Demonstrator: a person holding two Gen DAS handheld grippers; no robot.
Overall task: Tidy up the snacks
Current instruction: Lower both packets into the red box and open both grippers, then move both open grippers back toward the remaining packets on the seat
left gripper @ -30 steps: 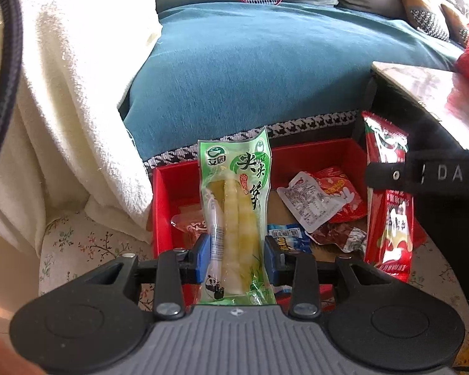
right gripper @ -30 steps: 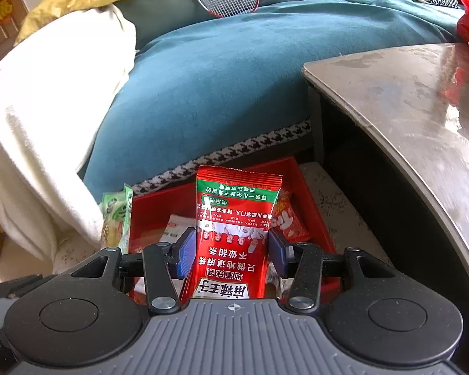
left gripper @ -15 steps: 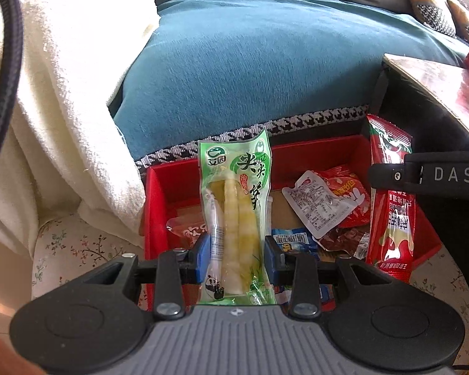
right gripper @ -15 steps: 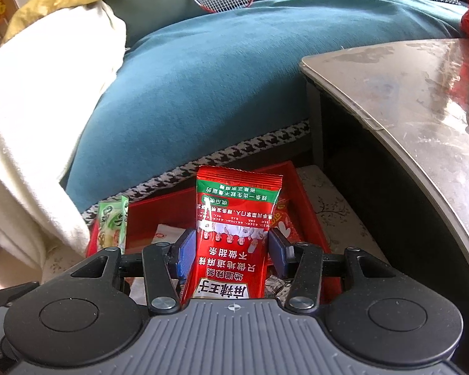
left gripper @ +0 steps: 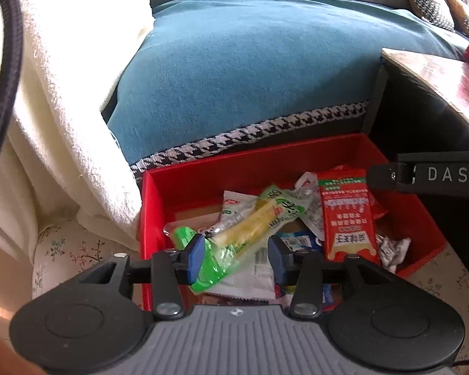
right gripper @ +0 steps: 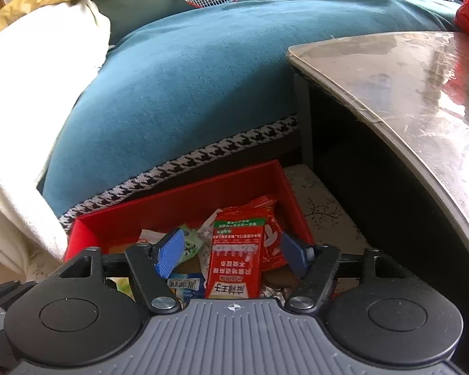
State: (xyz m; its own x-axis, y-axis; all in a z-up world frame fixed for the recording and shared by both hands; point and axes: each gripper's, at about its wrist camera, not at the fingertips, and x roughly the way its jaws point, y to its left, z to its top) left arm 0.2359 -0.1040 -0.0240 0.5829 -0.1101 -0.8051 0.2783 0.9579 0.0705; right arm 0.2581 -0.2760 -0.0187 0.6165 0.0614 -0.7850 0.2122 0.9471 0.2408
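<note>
Glossy plastic snack packets (left gripper: 348, 218) in a smooth red box (left gripper: 203, 184) — velvety teal sofa cover (left gripper: 250, 78).

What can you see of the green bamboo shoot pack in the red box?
The green bamboo shoot pack is a clear, glossy plastic pouch with green printed ends and pale yellow shoots inside. It lies tilted, its top toward the upper right, on other wrappers in the red box. Its lower end sits between the left gripper's jaws, which have just been opening and no longer clamp it.

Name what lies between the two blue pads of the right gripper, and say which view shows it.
The red snack packet stands there inside the red box, clear of both pads, since the right gripper has just been opening. The right wrist view shows it.
</note>
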